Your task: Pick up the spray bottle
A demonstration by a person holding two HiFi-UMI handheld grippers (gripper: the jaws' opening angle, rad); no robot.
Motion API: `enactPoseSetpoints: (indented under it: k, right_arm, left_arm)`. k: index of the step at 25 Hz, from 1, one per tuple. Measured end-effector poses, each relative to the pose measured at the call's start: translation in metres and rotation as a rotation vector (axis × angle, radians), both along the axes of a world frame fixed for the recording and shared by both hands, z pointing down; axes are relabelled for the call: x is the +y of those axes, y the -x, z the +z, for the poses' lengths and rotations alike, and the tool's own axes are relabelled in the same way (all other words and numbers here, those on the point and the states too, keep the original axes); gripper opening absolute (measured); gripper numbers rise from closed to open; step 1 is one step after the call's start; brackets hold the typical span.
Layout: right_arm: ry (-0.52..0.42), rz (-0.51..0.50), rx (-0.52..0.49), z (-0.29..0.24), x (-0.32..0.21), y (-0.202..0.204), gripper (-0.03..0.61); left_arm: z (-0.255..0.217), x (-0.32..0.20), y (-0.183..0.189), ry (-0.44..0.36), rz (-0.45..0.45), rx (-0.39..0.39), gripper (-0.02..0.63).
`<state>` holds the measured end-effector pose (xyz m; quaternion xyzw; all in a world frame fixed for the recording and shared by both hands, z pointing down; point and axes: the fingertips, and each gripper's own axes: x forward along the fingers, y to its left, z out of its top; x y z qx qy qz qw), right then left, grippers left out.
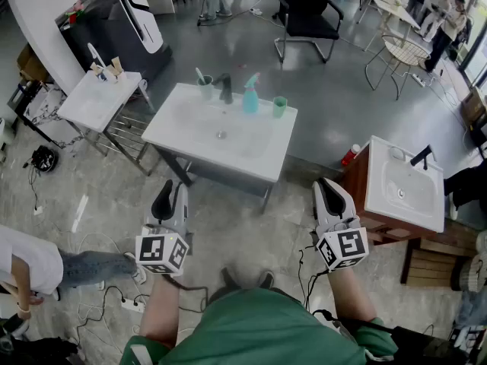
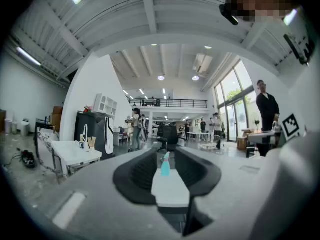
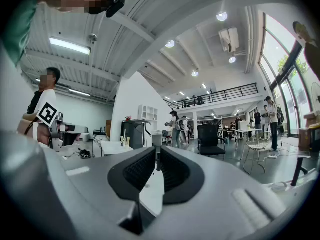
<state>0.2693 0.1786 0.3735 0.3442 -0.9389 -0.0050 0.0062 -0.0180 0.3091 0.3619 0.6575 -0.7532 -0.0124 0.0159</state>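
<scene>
A teal spray bottle (image 1: 250, 97) stands upright at the far edge of a white sink table (image 1: 190, 139), between a dark faucet (image 1: 225, 88) and a green cup (image 1: 279, 106). My left gripper (image 1: 172, 196) hangs level well short of the table's near edge, open with a modest gap and nothing in it. In the left gripper view, the spray bottle (image 2: 165, 168) shows far off through the gap of that gripper (image 2: 165, 154). My right gripper (image 1: 332, 195) is to the right, also short of the table. Its jaws (image 3: 157, 156) are nearly together on nothing.
A cup with a toothbrush (image 1: 205, 86) stands left of the faucet. A smaller white table (image 1: 87, 109) is at the left, a wooden cabinet with a basin (image 1: 403, 196) at the right, a red bottle (image 1: 350, 154) beside it. Cables lie on the floor; a black chair (image 1: 308, 14) stands beyond.
</scene>
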Motion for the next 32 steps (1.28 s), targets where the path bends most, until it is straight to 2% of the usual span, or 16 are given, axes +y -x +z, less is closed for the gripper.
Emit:
enactPoseSetpoints:
  k: [8,17,21,27,32]
  right_arm:
    - [-0.016,-0.018,-0.024,-0.001,-0.006,0.004,0.029]
    - [0.024,-0.017,-0.076,-0.004,-0.022,-0.014,0.031]
    - [0.042,-0.069,-0.068,-0.003,-0.029,-0.007,0.122]
    - [0.039,-0.09,-0.056,-0.004,-0.031,0.014,0.137]
    - [0.04,-0.085,-0.044,-0.001,-0.049,0.047,0.137]
  left_arm:
    - [0.0,0.0,-0.006,-0.006,0.0,-0.003,0.109]
    - [-0.013,-0.002,-0.024,-0.024,-0.035,-0.034,0.123]
    - [-0.015,-0.003,-0.026,-0.026,-0.039,-0.032,0.163]
    - [-0.016,-0.005,-0.01,-0.03,-0.049,-0.015,0.184]
    - [-0.011,-0.025,0.024,-0.034,-0.045,-0.002,0.187]
